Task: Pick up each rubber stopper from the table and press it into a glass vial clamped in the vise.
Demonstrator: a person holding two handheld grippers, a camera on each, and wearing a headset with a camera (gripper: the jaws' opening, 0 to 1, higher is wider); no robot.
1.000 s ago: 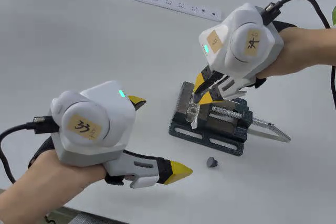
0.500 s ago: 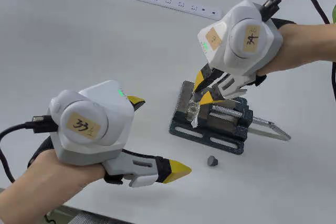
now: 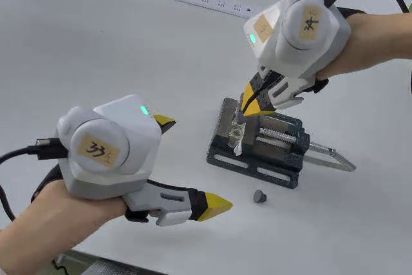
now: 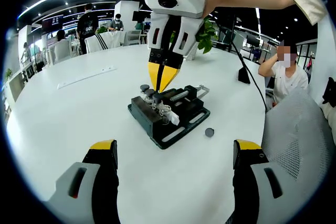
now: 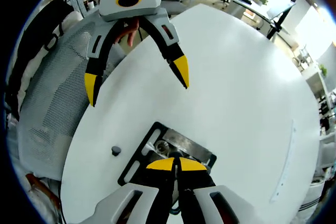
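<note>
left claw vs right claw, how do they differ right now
The yellow-tipped white left claw is open, its tips spread wide; the yellow-tipped white right claw is shut, tips together. The left claw lies roughly level above the bare white table, apart from the black metal vise; the right claw points steeply down at the clear glass vial in that vise. Both are hand-held, with cables trailing.

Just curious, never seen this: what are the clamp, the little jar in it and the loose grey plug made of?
Vise: dark painted metal, likely; bright threaded screw. Vial: clear, glinting, probably glass. Stopper: matte grey, looks like rubber.
</note>
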